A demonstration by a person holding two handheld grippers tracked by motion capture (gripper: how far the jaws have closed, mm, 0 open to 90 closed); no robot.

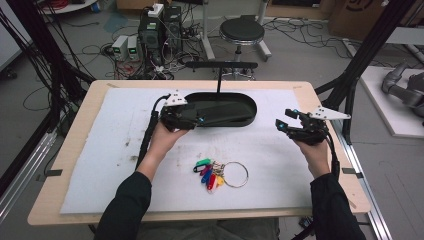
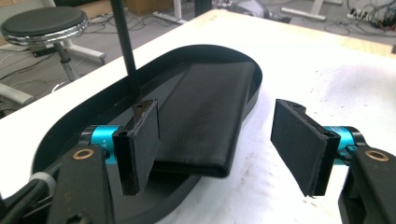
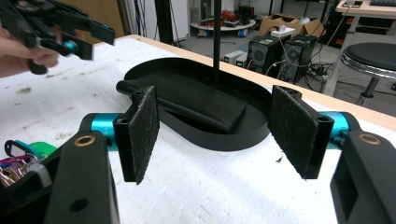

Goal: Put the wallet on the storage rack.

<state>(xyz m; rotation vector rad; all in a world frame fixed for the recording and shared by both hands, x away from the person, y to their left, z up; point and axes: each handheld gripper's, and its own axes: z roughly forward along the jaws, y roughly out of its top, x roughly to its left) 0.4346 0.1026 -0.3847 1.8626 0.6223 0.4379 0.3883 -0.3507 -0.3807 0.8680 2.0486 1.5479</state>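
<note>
A white-padded surface [image 1: 125,150] is carrying everything. Toward its far edge a black oval tray [image 1: 248,116] is sitting, and a black wallet [image 2: 205,112] is lying inside it, one end overhanging the rim on the left tongs' side. The left tongs [image 2: 217,144] are hovering just before that overhanging end, standing wide apart and gripping nothing. The right tongs [image 3: 217,137] are waiting well off to the tray's right, likewise apart and empty. A bunch of coloured keys [image 1: 212,174] is lying nearer the person.

Wallet [image 2: 205,116] in tray [image 2: 70,126]
</note>
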